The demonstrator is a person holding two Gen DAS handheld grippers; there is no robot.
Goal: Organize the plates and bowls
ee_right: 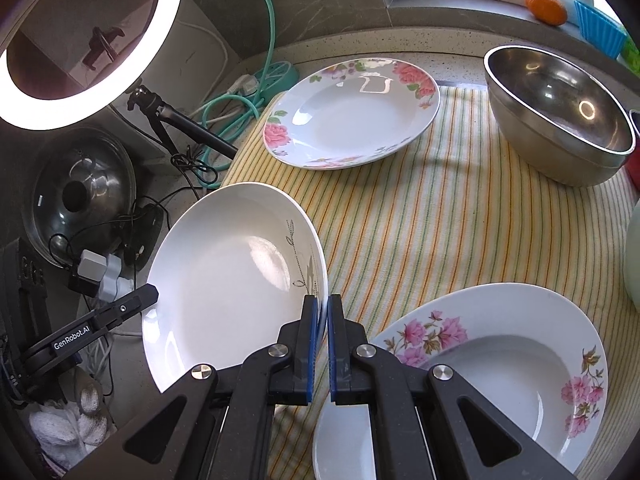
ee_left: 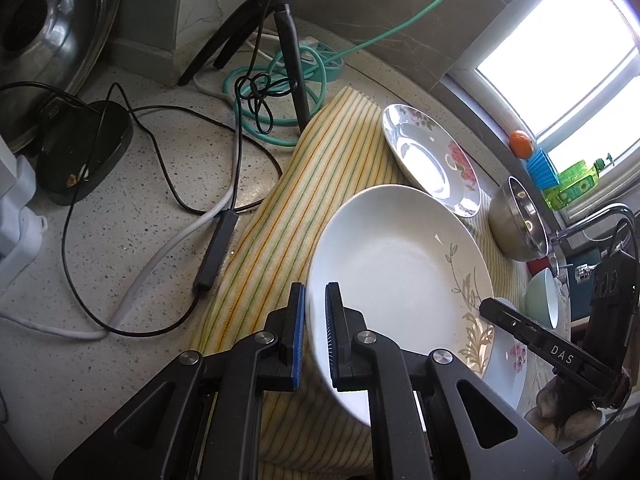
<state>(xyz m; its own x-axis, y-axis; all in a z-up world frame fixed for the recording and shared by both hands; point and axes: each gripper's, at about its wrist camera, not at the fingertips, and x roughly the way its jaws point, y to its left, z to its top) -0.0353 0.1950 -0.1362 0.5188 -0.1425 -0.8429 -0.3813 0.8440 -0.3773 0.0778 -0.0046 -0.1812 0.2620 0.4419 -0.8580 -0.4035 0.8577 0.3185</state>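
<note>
Fingers [ee_left: 335, 320] of both grippers clamp the white plate's [ee_left: 400, 264] rim, lifted — floral plate [ee_right: 352, 116] at twelve o'clock, steel bowl [ee_right: 560, 120] at two, still unstacked.

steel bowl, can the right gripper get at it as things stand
Probably not yet: the right gripper is shut on the white plate rim. The striped cloth before the steel bowl is otherwise bare.

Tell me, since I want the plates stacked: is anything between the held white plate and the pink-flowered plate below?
Nothing visible. Both the left gripper and right gripper clamp the white plate, and only bare striped cloth lies between it and the flowered plate.
</note>
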